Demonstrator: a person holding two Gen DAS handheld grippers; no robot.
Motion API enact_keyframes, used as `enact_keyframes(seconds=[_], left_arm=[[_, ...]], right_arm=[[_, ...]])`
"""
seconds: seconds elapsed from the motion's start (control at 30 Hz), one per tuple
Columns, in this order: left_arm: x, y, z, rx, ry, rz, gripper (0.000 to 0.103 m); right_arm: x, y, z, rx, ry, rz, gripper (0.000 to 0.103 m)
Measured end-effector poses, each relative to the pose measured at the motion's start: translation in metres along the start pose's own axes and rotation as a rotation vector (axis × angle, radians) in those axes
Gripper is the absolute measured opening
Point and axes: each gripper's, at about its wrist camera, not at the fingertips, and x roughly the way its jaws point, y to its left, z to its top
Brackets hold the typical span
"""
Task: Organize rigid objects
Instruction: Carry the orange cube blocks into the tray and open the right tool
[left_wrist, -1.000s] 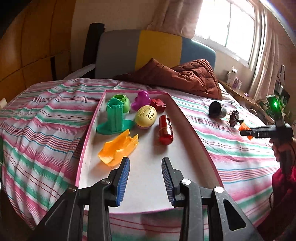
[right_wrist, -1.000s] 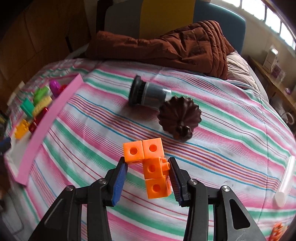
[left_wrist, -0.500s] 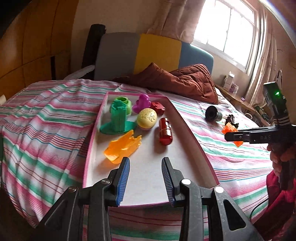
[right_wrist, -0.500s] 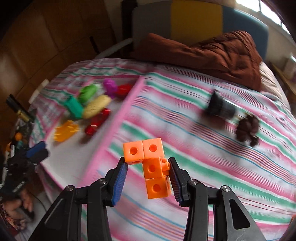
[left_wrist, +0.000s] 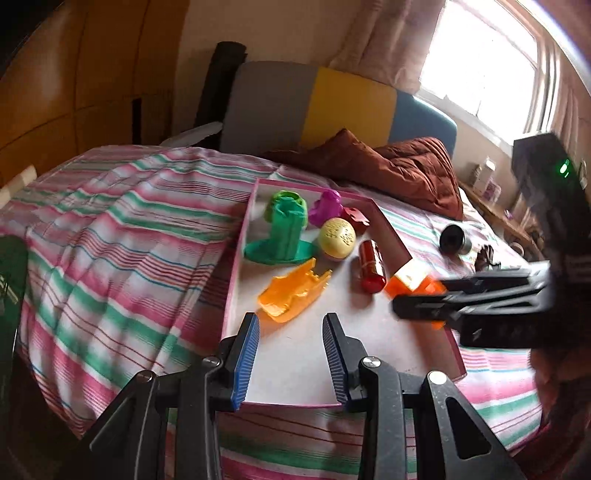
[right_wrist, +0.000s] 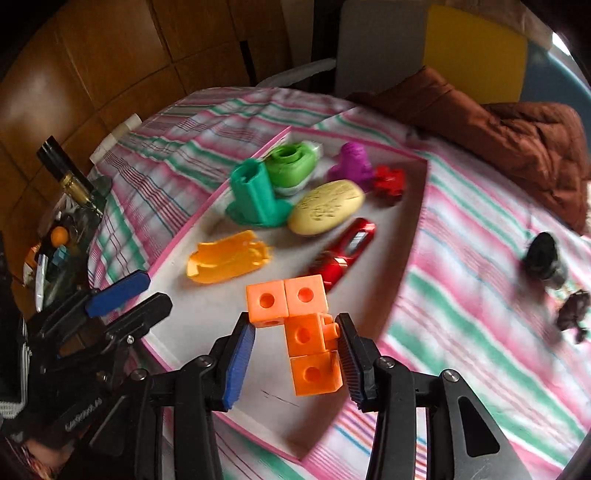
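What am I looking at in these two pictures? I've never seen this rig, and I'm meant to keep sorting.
There is no robot arm: a person holds a two-finger claw in each hand, and each carries a wide-angle camera looking along its fingers. One picture is from the left claw, which holds nothing and hangs over the near end of a pink-rimmed tray on a striped bedspread. The other is from the right claw, which holds an orange piece of joined cubes above the tray. In the tray lie a teal stand, a light green piece, a purple figure, a yellow egg, a small red piece, a red cylinder and an orange mould. A black cylinder and a dark brown piece lie on the bedspread.
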Motion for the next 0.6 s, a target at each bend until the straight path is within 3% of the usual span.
enact_keyframes(seconds=[0.27,0.6], left_arm=[[-0.003,0.008,0.001,-0.033,-0.012,0.009,0.035],[-0.003,0.007,0.000,-0.028,-0.013,0.006,0.035]], right_arm=[[0.039,0.017,0.012,0.015,0.044,-0.008,0.045],[0.052,0.000,0.027,0.069,-0.003,-0.108,0.046]])
